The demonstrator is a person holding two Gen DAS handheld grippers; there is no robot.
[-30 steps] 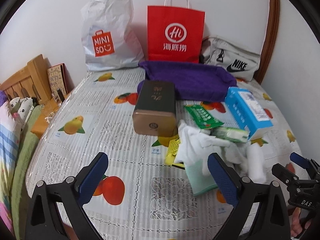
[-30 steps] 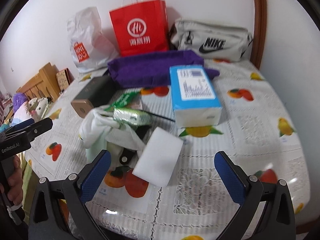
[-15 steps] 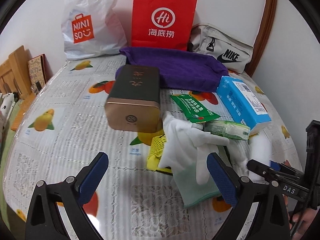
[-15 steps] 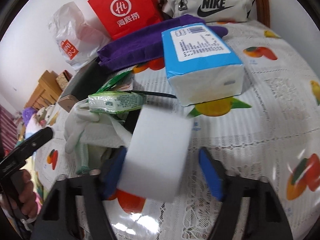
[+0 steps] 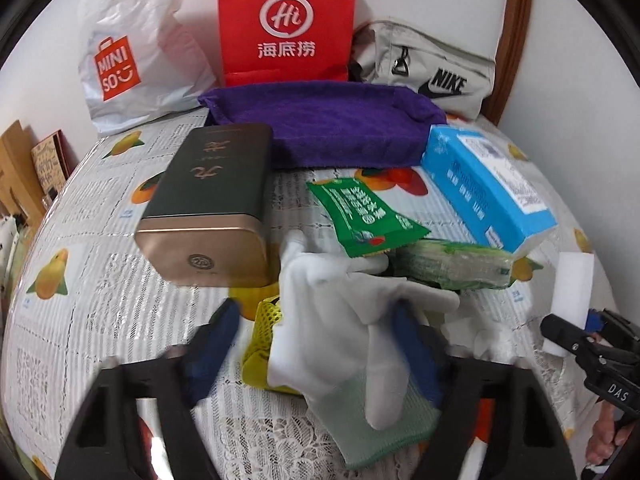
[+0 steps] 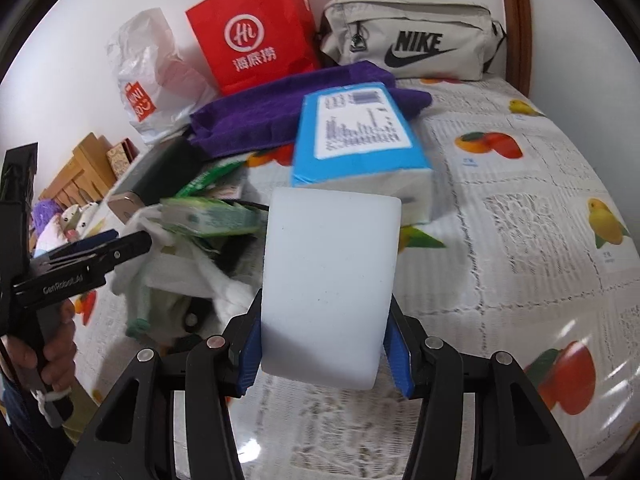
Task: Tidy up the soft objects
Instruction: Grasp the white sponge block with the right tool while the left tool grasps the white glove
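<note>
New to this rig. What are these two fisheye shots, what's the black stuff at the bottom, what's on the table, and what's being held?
No robot here: a person holds a two-finger tool in each hand, and each tool carries a camera that looks out along its fingers. The black arms with blue pads at the bottom of each picture are those fingers.

Right-hand view: the right tool is shut on a white sponge, lifted off the tablecloth.

Left-hand view: the left tool has its pads on either side of a white glove; blur hides whether it grips yet.

Also on the table: a dark tin, a purple towel, a blue tissue pack, green packets, and three bags against the wall.
</note>
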